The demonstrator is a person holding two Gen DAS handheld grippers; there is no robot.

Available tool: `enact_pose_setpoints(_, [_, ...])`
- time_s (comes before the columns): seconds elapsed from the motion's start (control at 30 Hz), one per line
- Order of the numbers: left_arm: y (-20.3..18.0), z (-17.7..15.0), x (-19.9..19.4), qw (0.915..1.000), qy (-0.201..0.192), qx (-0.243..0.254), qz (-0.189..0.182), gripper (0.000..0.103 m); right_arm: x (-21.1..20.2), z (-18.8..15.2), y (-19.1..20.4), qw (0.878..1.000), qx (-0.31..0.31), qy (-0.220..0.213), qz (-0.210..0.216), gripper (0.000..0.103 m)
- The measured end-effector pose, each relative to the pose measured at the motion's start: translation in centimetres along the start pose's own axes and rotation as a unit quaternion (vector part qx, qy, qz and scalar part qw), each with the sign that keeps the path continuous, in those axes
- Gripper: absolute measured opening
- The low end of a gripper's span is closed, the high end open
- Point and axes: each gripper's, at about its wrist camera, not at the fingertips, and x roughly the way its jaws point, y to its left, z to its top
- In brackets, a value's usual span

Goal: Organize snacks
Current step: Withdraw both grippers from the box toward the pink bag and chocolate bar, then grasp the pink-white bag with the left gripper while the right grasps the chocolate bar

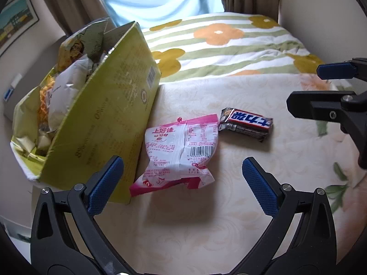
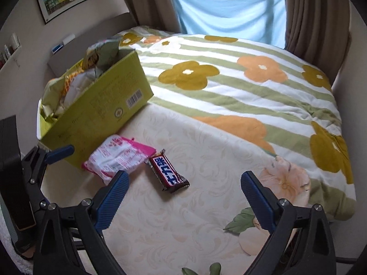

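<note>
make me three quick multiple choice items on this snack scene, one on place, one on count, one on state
1. Where is the pink bag?
A. inside the box
B. on the bed beside the box
C. held in the jaws

2. How many snacks lie loose outside the box?
A. two
B. four
C. none

3. How do the left gripper jaws stand?
A. shut on the bar
B. shut on nothing
C. open with nothing between them

Answers:
1 B, the bag lies on the bed cover against the green box's side.
2 A, only the pink bag and the chocolate bar lie out.
3 C, both blue pads are wide apart above the cover.
</note>
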Motion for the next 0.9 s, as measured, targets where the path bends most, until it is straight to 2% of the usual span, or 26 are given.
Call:
enact_pose_setpoints(0.2, [-0.5, -0.1, 3.1, 0.9994, 0.035, -0.001, 0.002, 0.100, 2.6, -0.4, -0.4, 1.000, -0.010, 0.013, 0.022, 0.097])
enact_pose_setpoints(0.3, [-0.5, -0.2, 4.3, 0.9984, 0.057, -0.005, 0.000, 0.096, 3.4, -0.2, -0.2, 0.999, -0.017, 0.018, 0.025, 0.097])
enact_pose_setpoints(0.57, [-0.2, 0.1, 4.6, 0.9978, 0.060, -0.017, -0.022, 0.091, 5.0, 0.0, 0.5, 0.997, -0.069, 0.030, 0.027, 0.096])
enact_pose_setpoints(0.67, [0.5, 0.1, 4.9, 0.9958, 0.067, -0.042, -0.045, 0.084, 5.5, 0.0, 0.7, 0.995, -0.093, 0.036, 0.030, 0.089])
enact_pose_setpoints(0.7, [0.7, 0.1, 4.9, 0.9954, 0.068, -0.046, -0.049, 0.078, 5.7, 0.1, 0.8, 0.994, -0.102, 0.039, 0.029, 0.087])
enact_pose_setpoints(0.73, [0.7, 0.2, 4.9, 0.9951, 0.068, -0.049, -0.053, 0.068, 6.0, 0.1, 0.8, 0.993, -0.110, 0.041, 0.026, 0.087])
enact_pose_setpoints(0.83, [0.7, 0.2, 4.8, 0.9946, 0.069, -0.050, -0.060, 0.064, 6.4, 0.1, 1.1, 0.991, -0.128, 0.042, 0.027, 0.086])
enact_pose_setpoints(0.87, [0.7, 0.2, 4.8, 0.9947, 0.067, -0.049, -0.060, 0.061, 6.5, 0.1, 1.1, 0.990, -0.131, 0.042, 0.028, 0.082])
enact_pose_setpoints(0.9, [0.6, 0.1, 4.7, 0.9951, 0.065, -0.048, -0.057, 0.051, 6.7, 0.1, 1.2, 0.989, -0.136, 0.045, 0.028, 0.079])
